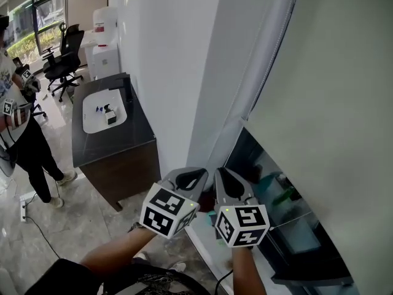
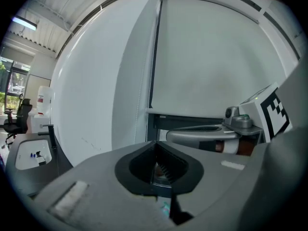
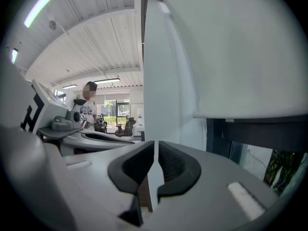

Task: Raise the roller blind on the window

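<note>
blind (image 1: 331,103) (image 2: 211,57) (image 3: 240,47): is hanging low over the window, covering all but a strip at the bottom, its lower edge showing as a straight bar in both gripper views.
glass (image 1: 276,189) (image 3: 255,153): is showing dark under the blind's lower edge.
cord (image 1: 270,66): is running down along the blind's left side, between blind and wall, toward the tips of the two tools.
left tool (image 1: 201,174) (image 2: 155,150): is being held at the window's lower left corner, pointing up at the blind. Its jaws are pressing together. Whether the cord is pinched between them cannot be made out.
right tool (image 1: 222,173) (image 3: 156,146): is being held just beside the left tool, on its right. Its jaws are standing narrowly apart, with a thin pale slit showing between them. Whether the cord is passing through the slit cannot be made out.
wall (image 1: 166,60): is standing white and bare to the left of the window.
desk (image 1: 104,149): is standing dark against the wall, well to the left of the tools, and is carrying a white tray (image 1: 92,125) with a few small things on it.
person (image 1: 18,128): is standing at the far left near the desk.
chairs (image 1: 64,60): are standing black beyond the desk.
</note>
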